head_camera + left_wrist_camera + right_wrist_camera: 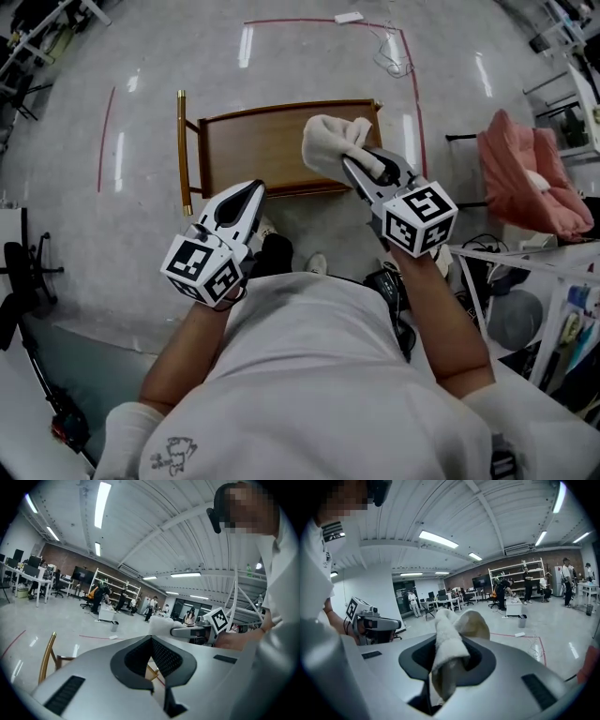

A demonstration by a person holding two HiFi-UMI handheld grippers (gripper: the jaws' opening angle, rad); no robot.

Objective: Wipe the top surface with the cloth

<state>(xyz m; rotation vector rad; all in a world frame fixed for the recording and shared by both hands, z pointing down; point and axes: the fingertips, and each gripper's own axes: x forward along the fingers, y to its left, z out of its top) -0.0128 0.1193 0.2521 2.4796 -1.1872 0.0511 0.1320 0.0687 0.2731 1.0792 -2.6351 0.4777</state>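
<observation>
White shirt (309, 375) and both forearms fill the bottom of the head view, so I'm standing right at the near edge of the wooden table (253, 150). Right gripper (352, 161) is clamped on the cloth (333, 141); its own view shows the white cloth (447, 644) bunched between the jaws and spilling out past the tips. Cloth overlaps the table's right end from above, but both gripper cameras look out level across the room, so I judge it's held up off the wood, not pressed on. Left gripper (251, 190) has jaws together with nothing in them, and it sits at the near edge. Cloth pickup is done. I can't see any wipe marks on the top, so the whole surface is left to do.
</observation>
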